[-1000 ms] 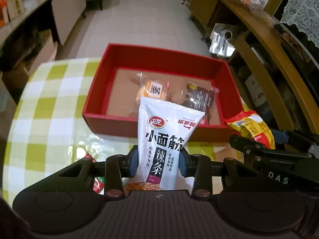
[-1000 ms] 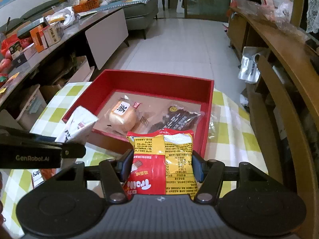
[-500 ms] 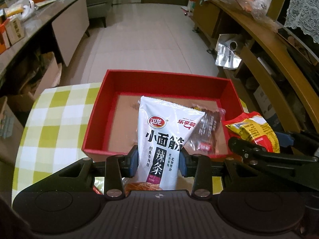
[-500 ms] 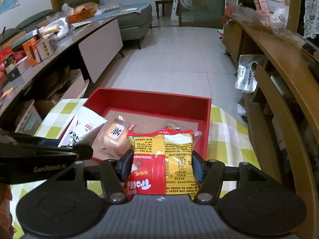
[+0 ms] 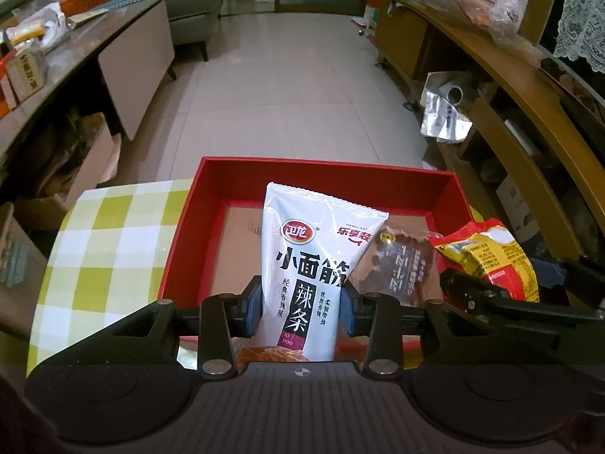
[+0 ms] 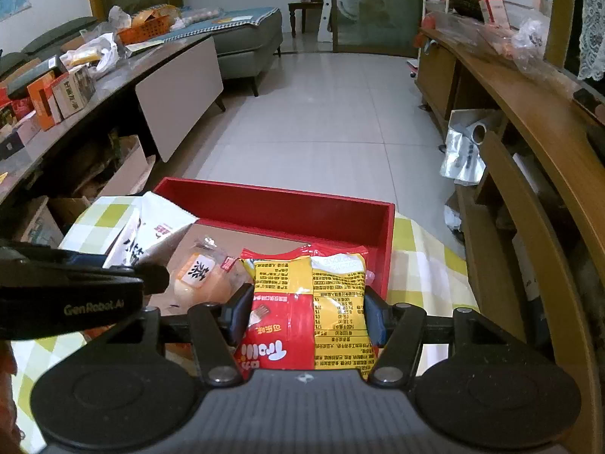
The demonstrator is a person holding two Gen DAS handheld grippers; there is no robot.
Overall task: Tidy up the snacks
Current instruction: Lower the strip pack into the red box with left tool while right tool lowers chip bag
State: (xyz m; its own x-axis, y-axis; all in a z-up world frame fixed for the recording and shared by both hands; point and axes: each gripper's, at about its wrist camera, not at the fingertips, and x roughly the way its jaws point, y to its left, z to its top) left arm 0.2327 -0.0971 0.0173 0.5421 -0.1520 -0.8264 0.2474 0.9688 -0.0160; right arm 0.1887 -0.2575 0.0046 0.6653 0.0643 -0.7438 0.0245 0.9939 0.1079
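Pinching one white spicy-strip packet [image 5: 314,265] upright, the left claw [image 5: 300,304] hangs over the red box [image 5: 325,174]; the right claw [image 6: 308,316] grips one yellow-red packet [image 6: 306,302]. Inside lie apparently two snacks: a bun [image 6: 202,278] and a dark packet [image 5: 397,268].

On the tall white plastic snack pouch [image 5: 315,272] in front of you, read the black characters "小面筋", with "辣条" on a dark strip below them and a small "la tiao" under that; its red oval logo is too small to read. To your left, the black gripper arm [image 6: 72,295] carries "GenRobot.AI". The yellow-and-red foil packet [image 6: 308,310] shows print, upside down and unreadable.
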